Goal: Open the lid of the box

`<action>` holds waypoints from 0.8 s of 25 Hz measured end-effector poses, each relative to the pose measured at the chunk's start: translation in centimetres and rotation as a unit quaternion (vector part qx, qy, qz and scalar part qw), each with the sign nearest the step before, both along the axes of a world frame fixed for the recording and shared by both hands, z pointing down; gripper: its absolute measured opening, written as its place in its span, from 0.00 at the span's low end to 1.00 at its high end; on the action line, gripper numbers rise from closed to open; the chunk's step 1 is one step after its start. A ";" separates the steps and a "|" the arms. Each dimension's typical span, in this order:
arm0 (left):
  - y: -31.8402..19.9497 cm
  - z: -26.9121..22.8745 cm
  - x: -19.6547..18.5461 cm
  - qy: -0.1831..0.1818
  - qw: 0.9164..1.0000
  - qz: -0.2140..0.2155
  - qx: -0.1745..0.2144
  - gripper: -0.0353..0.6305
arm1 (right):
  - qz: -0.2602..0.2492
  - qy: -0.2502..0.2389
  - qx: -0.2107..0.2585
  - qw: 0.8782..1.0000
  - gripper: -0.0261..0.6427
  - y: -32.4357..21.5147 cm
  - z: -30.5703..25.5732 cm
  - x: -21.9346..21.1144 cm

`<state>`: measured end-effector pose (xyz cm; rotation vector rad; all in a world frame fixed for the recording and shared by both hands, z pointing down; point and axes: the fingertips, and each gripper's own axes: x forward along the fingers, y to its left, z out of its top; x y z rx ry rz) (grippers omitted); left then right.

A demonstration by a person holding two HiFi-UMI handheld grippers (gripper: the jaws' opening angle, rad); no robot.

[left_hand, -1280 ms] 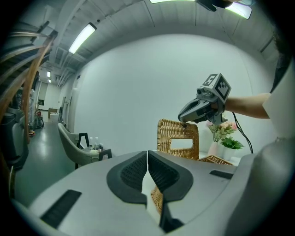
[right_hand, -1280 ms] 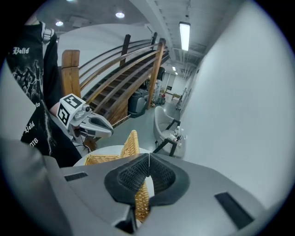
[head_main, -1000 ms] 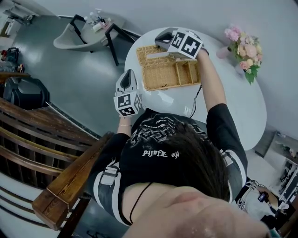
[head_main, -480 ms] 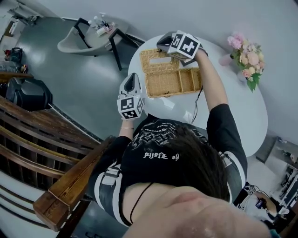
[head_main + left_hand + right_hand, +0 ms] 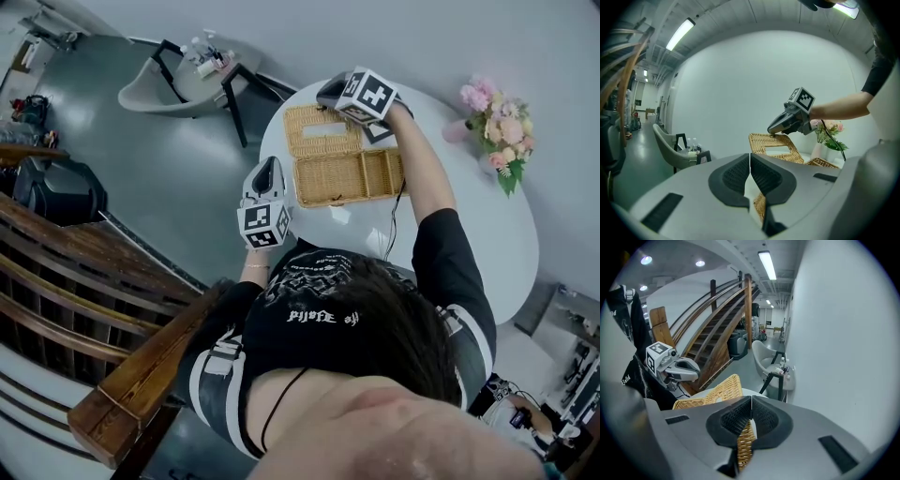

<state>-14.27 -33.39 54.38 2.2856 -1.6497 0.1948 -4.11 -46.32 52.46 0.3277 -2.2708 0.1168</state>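
Left gripper (image 5: 268,165) hangs at the near left edge of the round white table (image 5: 469,225). Its jaws are closed together with nothing between them. Just beyond, the rectangular woven wicker box (image 5: 347,176) sits on the table, interior exposed. Its wicker lid (image 5: 314,129) stands raised, tilted toward the far side. Right gripper (image 5: 322,94) is clamped on the lid's free edge. A pink flower bouquet (image 5: 494,105) stands far right.

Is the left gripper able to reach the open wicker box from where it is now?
Probably yes: the left gripper hangs just beside the wicker box, with only bare table between them.
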 end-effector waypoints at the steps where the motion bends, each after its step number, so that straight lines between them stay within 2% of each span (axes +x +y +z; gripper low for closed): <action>1: -0.1 0.0 0.0 0.000 1.000 0.001 -0.001 0.09 | 0.001 0.001 -0.004 1.000 0.08 -0.2 0.3 0.0; 20: -0.6 1.6 1.6 0.005 0.999 0.021 -0.026 0.09 | 0.020 0.010 -0.071 0.997 0.08 -2.5 5.6 -0.2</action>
